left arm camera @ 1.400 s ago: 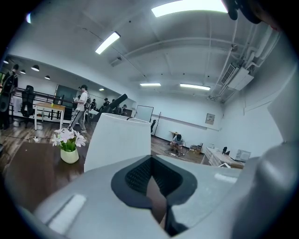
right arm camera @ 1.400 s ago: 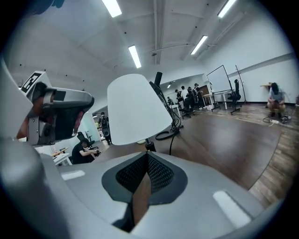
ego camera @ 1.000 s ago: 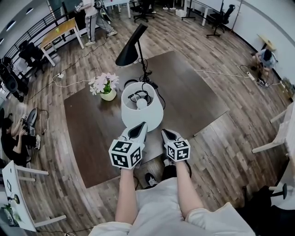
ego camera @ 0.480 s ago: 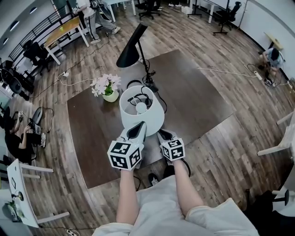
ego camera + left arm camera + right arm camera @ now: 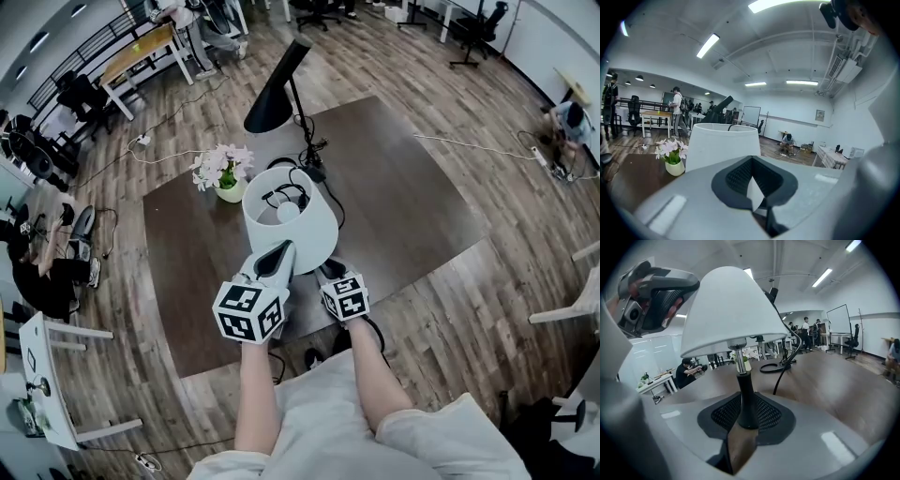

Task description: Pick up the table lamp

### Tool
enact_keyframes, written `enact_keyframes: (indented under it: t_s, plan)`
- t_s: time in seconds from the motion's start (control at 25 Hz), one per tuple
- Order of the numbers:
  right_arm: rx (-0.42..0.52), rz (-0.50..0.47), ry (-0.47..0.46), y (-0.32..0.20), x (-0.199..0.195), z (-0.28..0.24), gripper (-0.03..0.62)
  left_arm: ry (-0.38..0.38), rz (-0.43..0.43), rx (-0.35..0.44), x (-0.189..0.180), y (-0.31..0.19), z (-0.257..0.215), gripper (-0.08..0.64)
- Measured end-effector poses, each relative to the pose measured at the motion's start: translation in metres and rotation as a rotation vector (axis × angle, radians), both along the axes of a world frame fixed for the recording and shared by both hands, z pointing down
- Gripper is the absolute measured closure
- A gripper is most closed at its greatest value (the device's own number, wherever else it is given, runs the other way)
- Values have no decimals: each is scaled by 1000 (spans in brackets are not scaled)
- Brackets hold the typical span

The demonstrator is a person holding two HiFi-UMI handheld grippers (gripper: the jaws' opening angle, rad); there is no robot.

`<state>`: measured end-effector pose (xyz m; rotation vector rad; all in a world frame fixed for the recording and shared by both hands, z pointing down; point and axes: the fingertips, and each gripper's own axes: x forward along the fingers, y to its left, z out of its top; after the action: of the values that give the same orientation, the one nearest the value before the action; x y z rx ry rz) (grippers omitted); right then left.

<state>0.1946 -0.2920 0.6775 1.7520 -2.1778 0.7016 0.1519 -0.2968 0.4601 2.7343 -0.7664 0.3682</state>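
The table lamp (image 5: 291, 217) has a white cone shade and a thin black stem (image 5: 743, 394). It is over the middle of the dark wooden table (image 5: 412, 206). My left gripper (image 5: 277, 251) reaches the shade's near side. In the left gripper view its jaws (image 5: 754, 187) are drawn together with a white sliver of the shade (image 5: 724, 145) between the pads. My right gripper (image 5: 328, 272) sits lower, partly under the shade. In the right gripper view it (image 5: 743, 423) is shut on the stem below the shade (image 5: 733, 310). The lamp's base is hidden.
A pot of pale flowers (image 5: 225, 173) stands left of the lamp. A black desk lamp (image 5: 277, 94) leans over the table's far side, with coiled black cable (image 5: 298, 178) behind the shade. People, desks and chairs stand around the room's edges.
Both grippers stay with the lamp. The right gripper has slid a little further in under the shade. The head view has shifted, so the table sits slightly higher in the frame.
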Motion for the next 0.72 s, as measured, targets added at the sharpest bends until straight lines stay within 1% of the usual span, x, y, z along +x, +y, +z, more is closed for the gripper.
enact_keyframes:
  t_s: [0.2, 0.4, 0.56, 0.72]
  plan:
    - [-16, -27, 12, -16, -5, 8, 465, 4, -22, 5, -1, -12, -4, 560]
    - [-20, -61, 25, -31, -12, 13, 423, -2, -37, 12, 0, -20, -6, 560]
    - [-37, -77, 26, -46, -15, 24, 371, -11, -53, 35, 2, -27, -9, 560]
    - [-62, -80, 36, -51, -17, 39, 354, -29, -56, 44, 6, -27, -10, 560]
